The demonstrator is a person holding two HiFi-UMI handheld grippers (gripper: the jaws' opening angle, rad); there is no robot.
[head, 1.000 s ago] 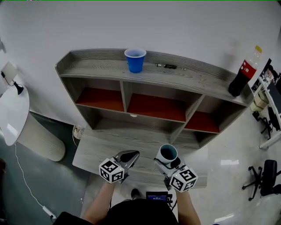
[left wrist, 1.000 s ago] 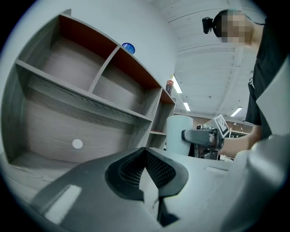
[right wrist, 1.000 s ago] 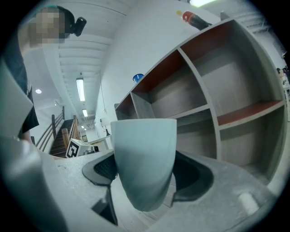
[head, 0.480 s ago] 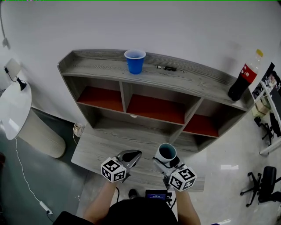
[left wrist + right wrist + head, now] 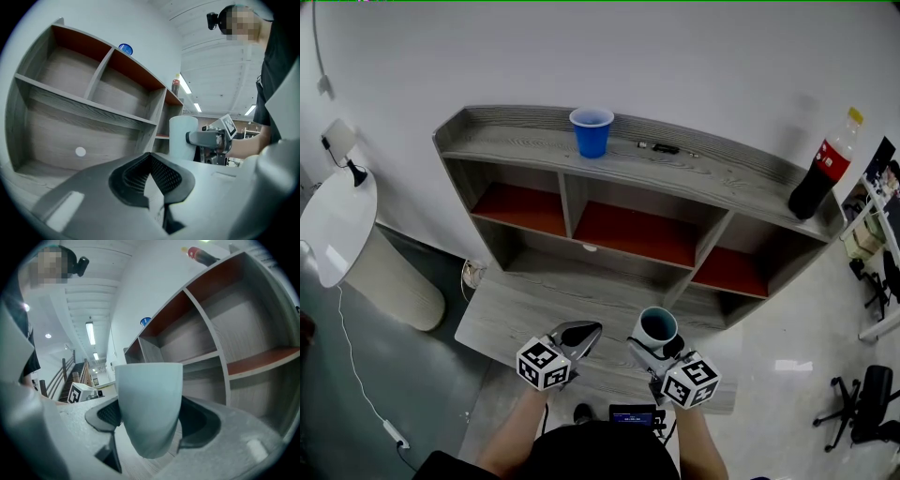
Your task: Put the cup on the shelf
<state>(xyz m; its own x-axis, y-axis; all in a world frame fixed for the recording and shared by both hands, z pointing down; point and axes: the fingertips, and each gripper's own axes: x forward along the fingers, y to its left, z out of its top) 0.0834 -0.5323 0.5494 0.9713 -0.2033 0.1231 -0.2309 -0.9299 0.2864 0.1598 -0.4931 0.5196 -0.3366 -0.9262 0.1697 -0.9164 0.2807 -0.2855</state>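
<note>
A pale grey-blue cup (image 5: 658, 327) (image 5: 149, 404) with a dark inside is upright between the jaws of my right gripper (image 5: 658, 339) (image 5: 152, 418), which is shut on it above the desk's front. The same cup (image 5: 183, 138) shows at the right of the left gripper view. My left gripper (image 5: 575, 336) (image 5: 151, 180) hovers beside it on the left, shut with nothing in it. Ahead stands the grey wooden shelf (image 5: 694, 178) with red-backed compartments. A blue plastic cup (image 5: 591, 130) stands on its top board.
A cola bottle (image 5: 817, 174) stands at the right end of the top board and a small dark object (image 5: 664, 147) lies near its middle. The grey desk surface (image 5: 534, 300) stretches below the shelf. A white round table (image 5: 333, 225) is at the left, office chairs (image 5: 862, 394) at the right.
None of the objects has moved; both grippers hold their places and only the head view has shifted slightly.
</note>
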